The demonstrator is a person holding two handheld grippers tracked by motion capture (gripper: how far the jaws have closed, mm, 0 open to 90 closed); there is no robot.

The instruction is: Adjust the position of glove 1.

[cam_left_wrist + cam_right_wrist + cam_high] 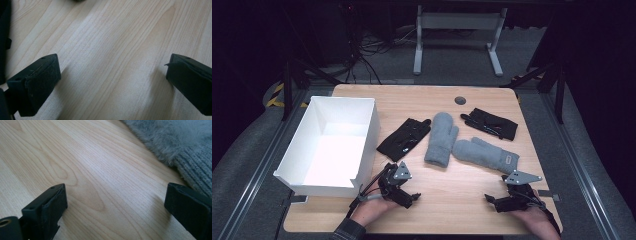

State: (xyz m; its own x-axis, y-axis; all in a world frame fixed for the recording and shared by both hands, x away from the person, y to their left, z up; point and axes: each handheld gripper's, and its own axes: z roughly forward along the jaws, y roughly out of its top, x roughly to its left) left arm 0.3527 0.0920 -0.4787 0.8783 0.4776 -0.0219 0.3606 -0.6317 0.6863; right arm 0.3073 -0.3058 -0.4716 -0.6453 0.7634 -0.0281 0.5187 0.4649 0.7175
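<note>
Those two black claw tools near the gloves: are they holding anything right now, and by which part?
Nothing is held. The left gripper and right gripper both stand open over bare table, short of the grey mittens.

Left claw [112,82] is sitting low over the desk [112,37], jaws standing wide apart with only bare light wood grain lying between them. Pads are gripping nothing. A dark object [3,37] is showing along the left edge, too cropped to identify. Shadows are falling beside both jaws.
</note>
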